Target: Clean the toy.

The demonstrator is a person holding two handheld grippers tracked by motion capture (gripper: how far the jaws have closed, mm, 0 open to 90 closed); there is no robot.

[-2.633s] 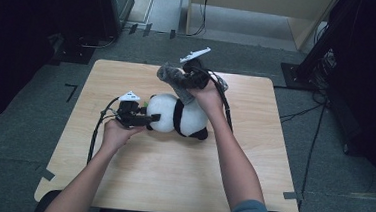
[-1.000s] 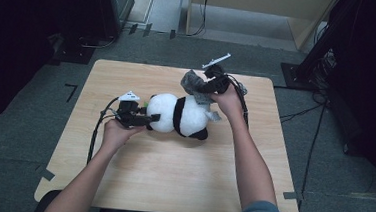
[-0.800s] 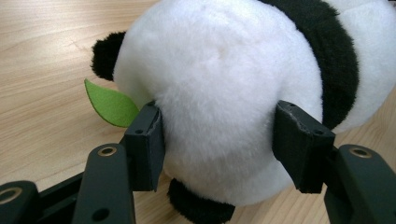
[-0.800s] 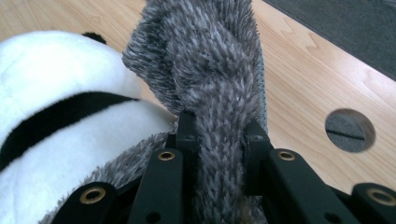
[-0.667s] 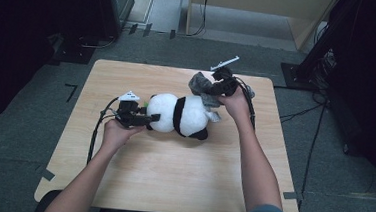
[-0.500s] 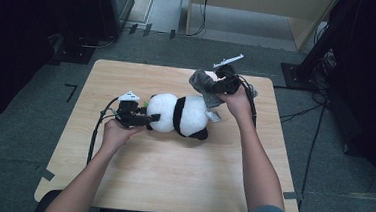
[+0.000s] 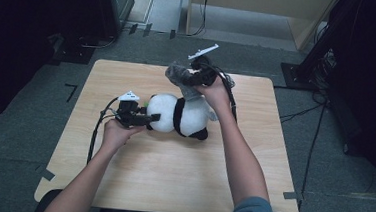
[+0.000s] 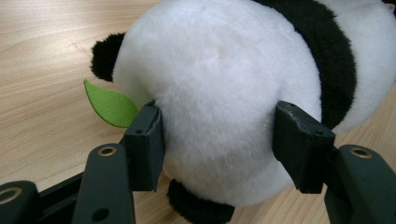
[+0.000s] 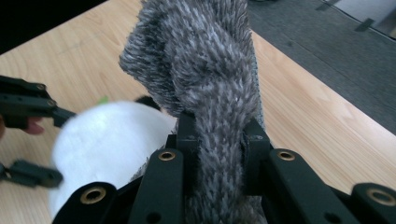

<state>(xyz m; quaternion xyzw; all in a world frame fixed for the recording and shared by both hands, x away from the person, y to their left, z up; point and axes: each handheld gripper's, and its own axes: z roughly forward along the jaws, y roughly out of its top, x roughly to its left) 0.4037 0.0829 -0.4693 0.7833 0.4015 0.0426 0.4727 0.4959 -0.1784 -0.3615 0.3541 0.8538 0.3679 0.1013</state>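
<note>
Panda plush (image 7: 180, 116) lies mid-table (image 7: 135, 182) in the high view, its head clamped by the left gripper (image 7: 147, 118); the right gripper (image 7: 190, 81) is half hidden in grey fuzzy cloth (image 7: 178, 75). Left gripper view: pads squeeze the white head, body cropped. Right gripper view: jaws pinch the cloth tight.

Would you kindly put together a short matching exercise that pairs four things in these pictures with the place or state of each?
Things:
1. plush panda
2. grey fuzzy cloth
3. green felt leaf
4. left tongs

Places or states:
A. pinched between the shut right tongs, lifted above the table
B. lying on its side on the wooden tabletop
C. pads pressing either side of the panda's white head
D. poking out beside the panda's head, next to a black ear

Pairs: 1-B, 2-A, 3-D, 4-C
</note>
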